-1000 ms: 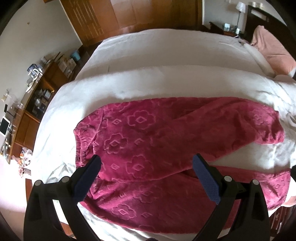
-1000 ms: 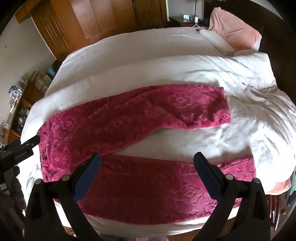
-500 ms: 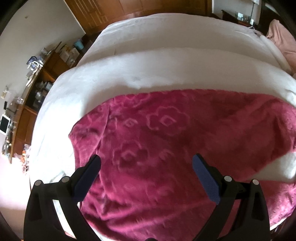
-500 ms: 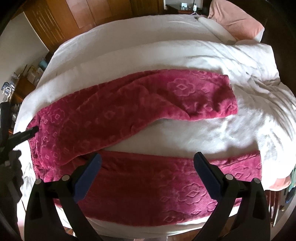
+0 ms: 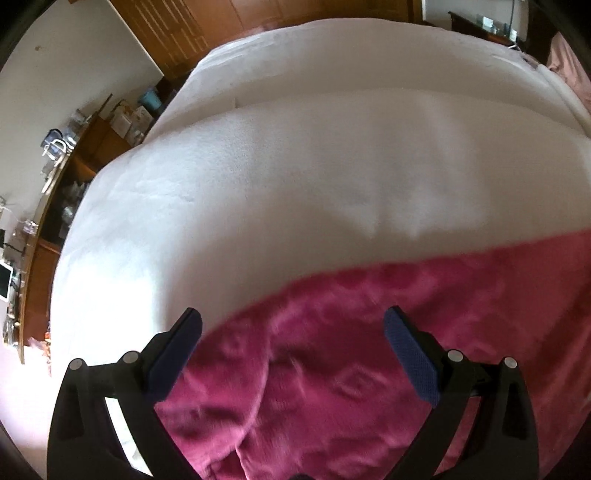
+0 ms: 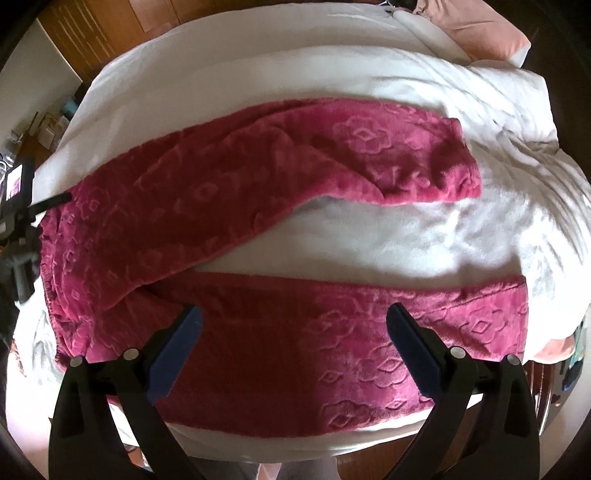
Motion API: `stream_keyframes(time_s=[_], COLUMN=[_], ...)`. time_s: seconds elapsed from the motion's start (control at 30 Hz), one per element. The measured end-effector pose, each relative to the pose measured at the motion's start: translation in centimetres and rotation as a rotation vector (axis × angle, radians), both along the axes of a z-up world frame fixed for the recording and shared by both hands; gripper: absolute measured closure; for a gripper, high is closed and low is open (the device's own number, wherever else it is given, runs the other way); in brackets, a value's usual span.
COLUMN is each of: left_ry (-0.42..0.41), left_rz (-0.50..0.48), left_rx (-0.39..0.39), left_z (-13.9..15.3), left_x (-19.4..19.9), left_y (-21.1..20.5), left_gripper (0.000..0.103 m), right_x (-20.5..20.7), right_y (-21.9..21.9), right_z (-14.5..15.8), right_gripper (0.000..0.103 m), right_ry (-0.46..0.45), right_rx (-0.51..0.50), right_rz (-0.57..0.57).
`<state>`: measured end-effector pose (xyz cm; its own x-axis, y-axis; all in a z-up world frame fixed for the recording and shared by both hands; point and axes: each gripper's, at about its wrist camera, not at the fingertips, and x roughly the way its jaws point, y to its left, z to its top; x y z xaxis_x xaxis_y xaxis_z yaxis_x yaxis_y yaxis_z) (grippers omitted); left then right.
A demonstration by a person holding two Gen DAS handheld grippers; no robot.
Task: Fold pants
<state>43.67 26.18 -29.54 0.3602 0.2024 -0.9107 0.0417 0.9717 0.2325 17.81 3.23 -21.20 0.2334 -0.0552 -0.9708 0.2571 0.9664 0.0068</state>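
Observation:
Crimson fleece pants (image 6: 207,206) with a raised flower pattern lie spread on a white bed (image 6: 406,236), waistband at the left, both legs running right with a gap between them. My right gripper (image 6: 293,325) is open and empty, hovering over the near leg (image 6: 351,332). My left gripper (image 5: 291,328) is open and empty, very close above the pants (image 5: 369,350) near the far edge of the waist end; that view is blurred. The left gripper also shows at the left edge of the right wrist view (image 6: 22,206), beside the waistband.
A pink pillow (image 6: 480,33) lies at the bed's far right. A rumpled white duvet (image 6: 517,122) covers the right side. A cluttered wooden shelf (image 5: 55,177) stands left of the bed. Wooden wardrobe doors (image 5: 258,22) are behind. The bed's near edge drops to the floor.
My left gripper has dropped and pushed forward toward the pants' waist end, so the fabric now fills the lower view. My right gripper has moved slightly closer to the near leg. Both stay open.

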Motion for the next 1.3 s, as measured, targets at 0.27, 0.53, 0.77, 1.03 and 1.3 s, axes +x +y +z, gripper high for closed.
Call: stream_keyframes(time_s=[0.27,0.53,0.77,1.03,1.3], left_ry=[0.089,0.173,0.205,0.165,0.118], left_rz=[-0.056,-0.086,-0.114,-0.079,-0.048], left_rx=[-0.100,-0.309,-0.313,-0.315,-0.289], left_z=[-3.2,-4.4,-4.4,-2.7,0.2], left_x=[3.8,5.3,5.6,5.6,5.4], left_y=[2.2,5.6,6.7,8.7,9.8], left_gripper=[0.005,0.012,0.050,0.083,0.083], right_x=[0.8,2.8,6.9,11.5,16.0], right_y=[0.4,-1.2,-6.2,-16.9,-28.3], right_z=[-0.4,-1.2,-2.4,-3.8,-5.5], right_gripper=[0.003,0.003,0.003,0.003,0.003], right_ry=[-0.025,-0.036,-0.045,-0.054,-0.064], right_rx=[0.024,-0.012,-0.072,-0.123,-0.124], right_rz=[0.021,0.023,-0.020,-0.154,-0.287])
